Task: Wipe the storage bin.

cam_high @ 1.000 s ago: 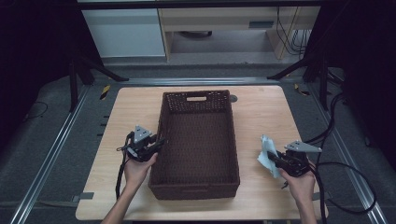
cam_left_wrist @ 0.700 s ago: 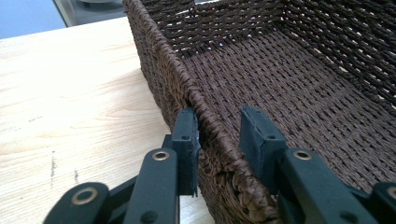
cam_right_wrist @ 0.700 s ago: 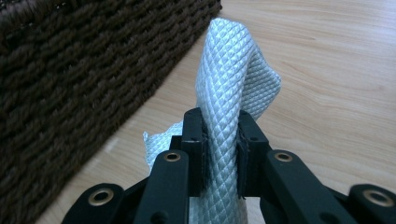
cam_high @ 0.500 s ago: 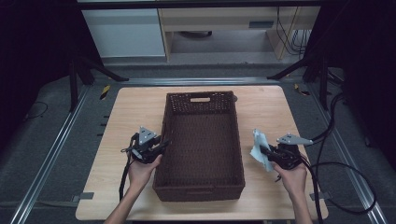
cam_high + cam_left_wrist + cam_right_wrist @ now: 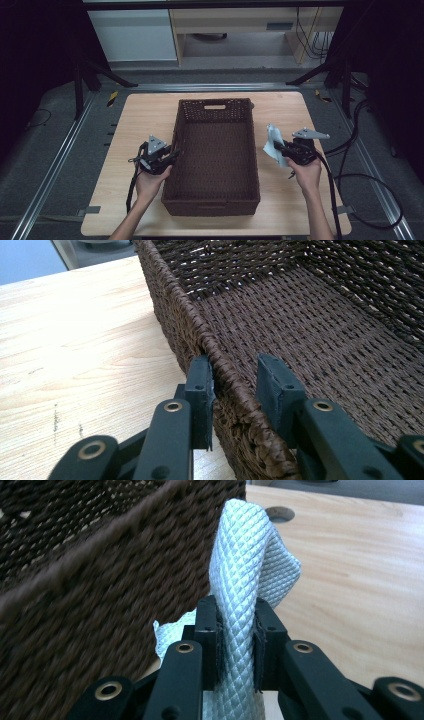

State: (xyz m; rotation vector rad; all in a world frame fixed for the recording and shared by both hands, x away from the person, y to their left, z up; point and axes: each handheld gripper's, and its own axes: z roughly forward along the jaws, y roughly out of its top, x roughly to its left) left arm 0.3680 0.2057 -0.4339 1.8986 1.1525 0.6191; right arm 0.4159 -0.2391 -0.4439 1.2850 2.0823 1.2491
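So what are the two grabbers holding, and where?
The right gripper pinches a folded pale cloth at its lower part. The left gripper straddles the basket rim; grip unclear.

The high view was dim, its surroundings nearly black around the lit table (image 5: 140,125). Both gripper views were bright; the basket (image 5: 75,580) smeared with motion blur in the right gripper view, sharp elsewhere.

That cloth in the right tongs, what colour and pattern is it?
The cloth is pale blue-grey with a fine diamond weave, clearest in the right gripper view.
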